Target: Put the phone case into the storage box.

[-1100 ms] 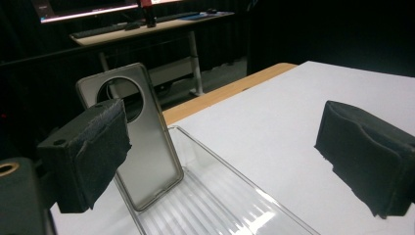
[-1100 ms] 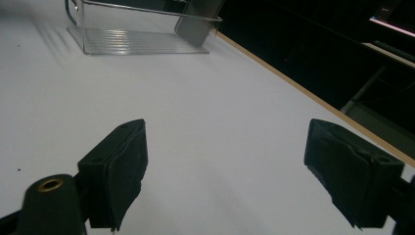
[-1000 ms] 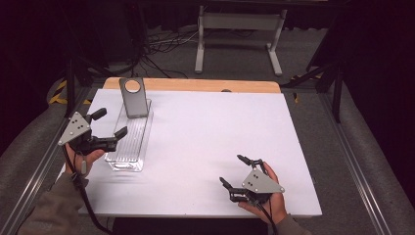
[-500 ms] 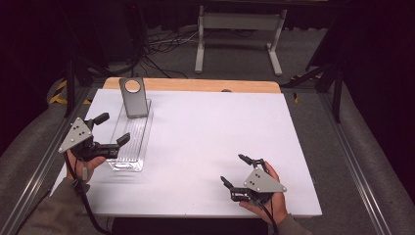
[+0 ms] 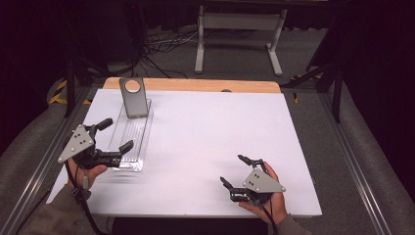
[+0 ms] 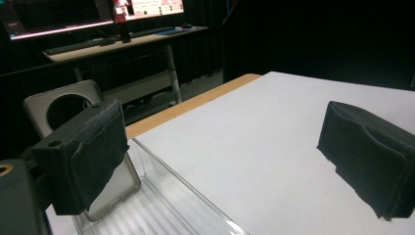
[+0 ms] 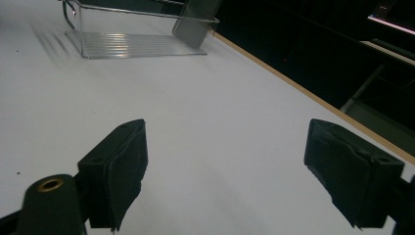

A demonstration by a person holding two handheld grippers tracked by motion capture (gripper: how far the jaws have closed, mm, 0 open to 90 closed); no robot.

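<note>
At the bottom of the high view our right gripper (image 5: 238, 172) rests on the white table (image 5: 210, 142), jaws spread wide and holding nothing. At lower left, our left gripper (image 5: 115, 133) is just as open, one jaw over the near end of the clear plastic tray (image 5: 131, 142). We judge the tray light, rigid and slick, so we'd pinch a thin side wall near its rim. It is long, ribbed and transparent. In its far end, toward the upper left, a grey slab with a round hole (image 5: 133, 97) leans upright.
</note>
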